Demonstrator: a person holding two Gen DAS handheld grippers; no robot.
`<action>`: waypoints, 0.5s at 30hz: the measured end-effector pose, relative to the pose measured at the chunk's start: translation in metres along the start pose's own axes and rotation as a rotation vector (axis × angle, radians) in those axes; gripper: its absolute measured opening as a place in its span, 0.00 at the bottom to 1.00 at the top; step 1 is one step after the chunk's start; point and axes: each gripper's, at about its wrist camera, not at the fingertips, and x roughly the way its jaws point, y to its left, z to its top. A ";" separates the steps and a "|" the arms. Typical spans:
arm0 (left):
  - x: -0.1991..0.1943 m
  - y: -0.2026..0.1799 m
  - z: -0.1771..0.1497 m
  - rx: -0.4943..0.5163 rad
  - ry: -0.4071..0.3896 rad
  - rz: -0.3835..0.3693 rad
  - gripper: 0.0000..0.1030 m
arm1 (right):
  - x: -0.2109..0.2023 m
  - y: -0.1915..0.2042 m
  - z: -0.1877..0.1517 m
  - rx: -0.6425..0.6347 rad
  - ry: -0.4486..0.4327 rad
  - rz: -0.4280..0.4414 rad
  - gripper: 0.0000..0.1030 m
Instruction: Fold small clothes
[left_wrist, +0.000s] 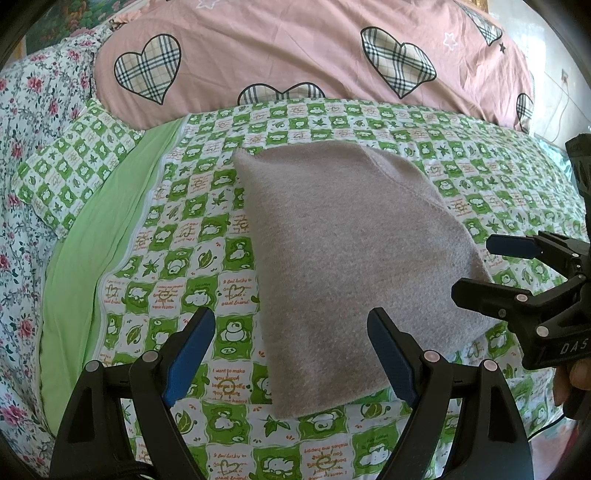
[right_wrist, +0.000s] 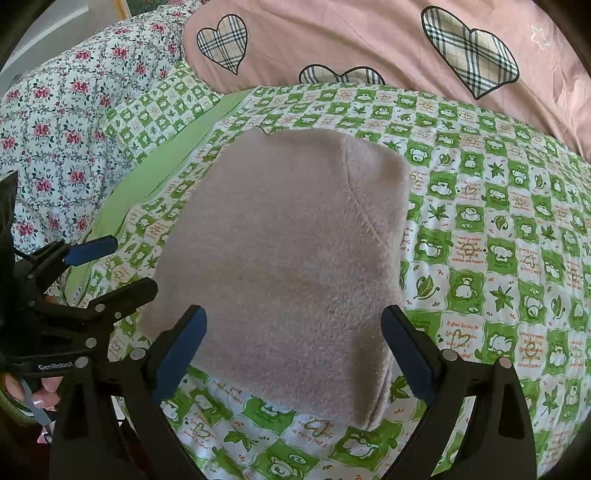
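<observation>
A folded beige fleece garment (left_wrist: 343, 258) lies flat on the green-and-white checked bedsheet (left_wrist: 177, 258). My left gripper (left_wrist: 291, 354) is open and empty, just in front of the garment's near left corner. My right gripper (right_wrist: 293, 350) is open and empty over the garment's (right_wrist: 288, 258) near edge. The right gripper also shows at the right of the left wrist view (left_wrist: 476, 269), open beside the garment's right edge. The left gripper shows at the left of the right wrist view (right_wrist: 122, 266), open by the garment's left edge.
A pink quilt with plaid hearts (left_wrist: 295, 55) is bunched behind the sheet (right_wrist: 498, 258). A floral blanket (left_wrist: 33, 110) and a small checked pillow (left_wrist: 77, 155) lie at the left. A plain green strip of fabric (left_wrist: 110, 229) runs along the sheet's left side.
</observation>
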 end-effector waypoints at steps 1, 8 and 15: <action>0.000 0.000 0.000 -0.001 -0.001 0.000 0.82 | -0.001 0.001 0.001 0.001 -0.001 0.000 0.93; 0.001 0.000 0.001 0.002 -0.001 0.001 0.82 | -0.004 -0.001 0.006 0.008 -0.011 0.003 0.93; 0.005 0.000 0.006 0.006 -0.001 0.002 0.82 | -0.002 -0.004 0.011 0.011 -0.021 0.007 0.93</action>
